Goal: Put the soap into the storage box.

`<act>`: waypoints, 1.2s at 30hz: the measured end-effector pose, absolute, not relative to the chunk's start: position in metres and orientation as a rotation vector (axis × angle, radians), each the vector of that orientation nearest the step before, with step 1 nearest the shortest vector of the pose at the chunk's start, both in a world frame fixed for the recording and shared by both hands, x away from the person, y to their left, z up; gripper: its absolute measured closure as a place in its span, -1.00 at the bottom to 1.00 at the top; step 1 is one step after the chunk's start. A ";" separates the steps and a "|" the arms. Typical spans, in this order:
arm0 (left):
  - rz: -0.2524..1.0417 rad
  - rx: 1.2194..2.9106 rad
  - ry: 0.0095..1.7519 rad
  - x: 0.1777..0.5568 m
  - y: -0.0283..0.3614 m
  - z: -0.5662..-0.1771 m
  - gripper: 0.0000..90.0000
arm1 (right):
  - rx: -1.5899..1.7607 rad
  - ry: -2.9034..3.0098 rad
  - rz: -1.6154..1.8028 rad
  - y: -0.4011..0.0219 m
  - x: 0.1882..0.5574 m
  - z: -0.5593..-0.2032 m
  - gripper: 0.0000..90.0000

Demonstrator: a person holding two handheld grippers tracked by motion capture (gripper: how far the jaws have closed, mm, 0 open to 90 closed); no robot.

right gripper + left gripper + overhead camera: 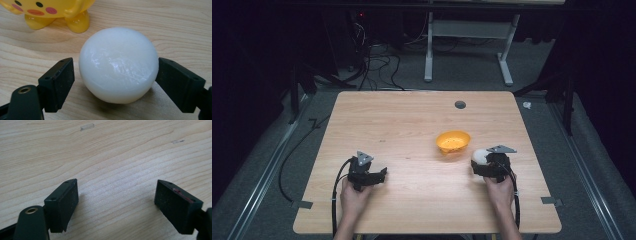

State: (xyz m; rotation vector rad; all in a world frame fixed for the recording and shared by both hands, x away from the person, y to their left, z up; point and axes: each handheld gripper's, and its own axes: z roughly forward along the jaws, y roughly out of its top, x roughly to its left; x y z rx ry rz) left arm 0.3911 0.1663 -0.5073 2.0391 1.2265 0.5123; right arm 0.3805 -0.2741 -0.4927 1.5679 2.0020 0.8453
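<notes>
A yellow bowl with a cartoon face stood just beyond the white round object on the wooden table. The right gripper lay low, its jaws spread around that object, the right-hand one touching it. The left gripper rested well apart, wide open and holding nothing.

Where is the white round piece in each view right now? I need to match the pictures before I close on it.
High view: the white round piece sits right of centre, at the tip of the right gripper, just right of the yellow bowl.
Left gripper view: not in it; bare wooden table lies between open jaws.
Right gripper view: the piece is central, between the open jaws.
Shared landmark: the yellow bowl, top left in the right gripper view.
</notes>
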 end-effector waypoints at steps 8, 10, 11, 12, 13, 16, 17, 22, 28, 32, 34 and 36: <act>0.513 2.039 1.227 0.391 0.166 -0.507 -0.56 | 1.581 2.006 0.826 -0.274 0.384 -0.497 -0.60; 0.512 2.039 1.227 0.391 0.166 -0.507 -0.56 | 1.587 2.005 0.822 -0.273 0.385 -0.498 -0.59; 0.512 2.039 1.227 0.391 0.166 -0.507 -0.56 | 1.588 2.006 0.820 -0.273 0.385 -0.499 -0.59; 0.512 2.039 1.226 0.391 0.166 -0.507 -0.56 | 1.583 2.010 0.817 -0.273 0.386 -0.499 -0.58; 0.512 2.039 1.226 0.391 0.166 -0.507 -0.56 | 1.583 2.007 0.813 -0.272 0.386 -0.500 -0.57; 0.512 2.039 1.226 0.391 0.166 -0.507 -0.56 | 1.573 2.008 0.812 -0.271 0.386 -0.500 -0.55; 0.513 2.039 1.226 0.391 0.166 -0.507 -0.56 | 1.570 2.006 0.810 -0.270 0.387 -0.500 -0.54; 0.512 2.039 1.226 0.391 0.166 -0.507 -0.56 | 1.563 2.001 0.799 -0.269 0.387 -0.500 -0.50; 0.513 2.038 1.226 0.391 0.166 -0.507 -0.56 | 1.552 1.996 0.792 -0.268 0.386 -0.500 -0.47; 0.512 2.040 1.226 0.391 0.166 -0.507 -0.56 | 1.554 1.994 0.799 -0.268 0.387 -0.501 -0.46; 0.512 2.039 1.226 0.391 0.166 -0.507 -0.56 | 1.551 1.995 0.798 -0.268 0.387 -0.501 -0.46; 0.513 2.038 1.226 0.391 0.166 -0.507 -0.56 | 1.552 1.992 0.801 -0.268 0.387 -0.501 -0.46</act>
